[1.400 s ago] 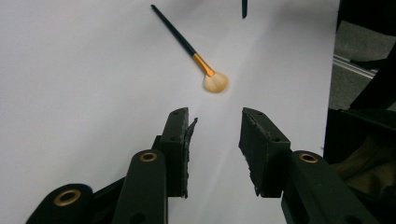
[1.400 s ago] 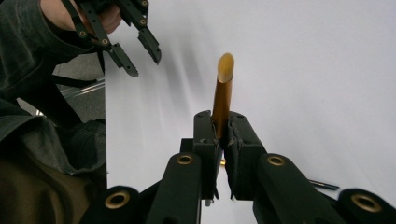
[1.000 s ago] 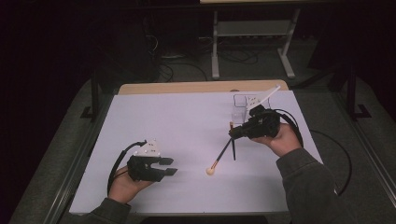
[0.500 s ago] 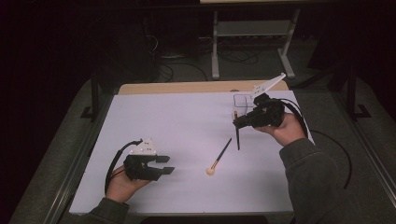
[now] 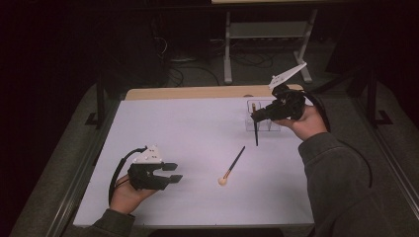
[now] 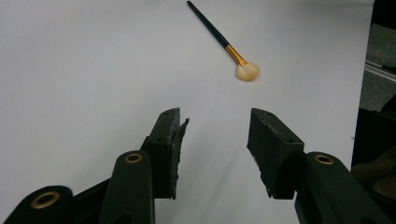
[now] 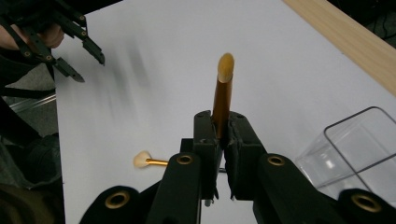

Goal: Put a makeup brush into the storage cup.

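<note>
My right gripper [image 5: 255,116] is shut on a dark-handled makeup brush [image 5: 256,136], which hangs nearly upright above the white table, just in front of a clear plastic holder [image 5: 269,124]. In the right gripper view, the brush's gold ferrule and pale tip [image 7: 224,79] rise from between the shut jaws of the right gripper [image 7: 223,127], with the holder [image 7: 359,144] at the right. A second brush [image 5: 233,164] lies flat mid-table, its cream head toward the person. My left gripper [image 5: 171,173] rests open at the front left. In the left gripper view that brush [image 6: 223,41] lies beyond the left gripper [image 6: 215,135].
White sheet [image 5: 188,128] covers the table, with a wooden strip [image 5: 197,92] along the far edge. Dark floor, cables and a metal stand [image 5: 267,29] lie behind the table. The right gripper's cable [image 5: 365,163] loops off the table's right side.
The right gripper has lifted its brush off the table and carried it back and right to the clear holder, turning it nearly upright. The left gripper has stayed put.
</note>
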Demonstrator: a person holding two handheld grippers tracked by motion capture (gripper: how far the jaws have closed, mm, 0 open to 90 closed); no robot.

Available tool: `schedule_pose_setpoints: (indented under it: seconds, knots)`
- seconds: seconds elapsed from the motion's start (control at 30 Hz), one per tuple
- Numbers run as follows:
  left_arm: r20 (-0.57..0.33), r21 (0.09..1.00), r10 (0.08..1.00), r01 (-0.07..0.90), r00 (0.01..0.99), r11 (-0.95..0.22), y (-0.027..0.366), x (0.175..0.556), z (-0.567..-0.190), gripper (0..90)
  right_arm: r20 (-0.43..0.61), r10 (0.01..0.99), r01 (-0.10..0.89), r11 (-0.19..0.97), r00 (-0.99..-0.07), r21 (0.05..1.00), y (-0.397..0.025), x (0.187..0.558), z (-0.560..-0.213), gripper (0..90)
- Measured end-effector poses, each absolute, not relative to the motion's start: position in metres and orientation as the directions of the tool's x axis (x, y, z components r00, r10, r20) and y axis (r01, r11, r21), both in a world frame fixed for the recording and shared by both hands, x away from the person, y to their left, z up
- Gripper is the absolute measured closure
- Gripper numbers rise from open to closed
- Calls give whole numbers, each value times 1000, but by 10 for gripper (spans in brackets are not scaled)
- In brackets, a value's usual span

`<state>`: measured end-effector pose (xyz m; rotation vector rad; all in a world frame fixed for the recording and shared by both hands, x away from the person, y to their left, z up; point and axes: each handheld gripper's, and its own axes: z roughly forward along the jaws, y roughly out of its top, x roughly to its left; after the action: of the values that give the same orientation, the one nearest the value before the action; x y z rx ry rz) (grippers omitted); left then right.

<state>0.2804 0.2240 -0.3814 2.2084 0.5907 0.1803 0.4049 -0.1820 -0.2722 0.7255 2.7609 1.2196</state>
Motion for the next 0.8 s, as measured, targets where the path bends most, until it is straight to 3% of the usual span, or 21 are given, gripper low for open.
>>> schedule_pose_setpoints:
  seconds: [0.8]
  knots:
    - [-63, 754, 476, 354, 877, -553, 229, 281, -382, 500, 105, 498, 415, 567, -861, 711, -184, 439, -249, 826]
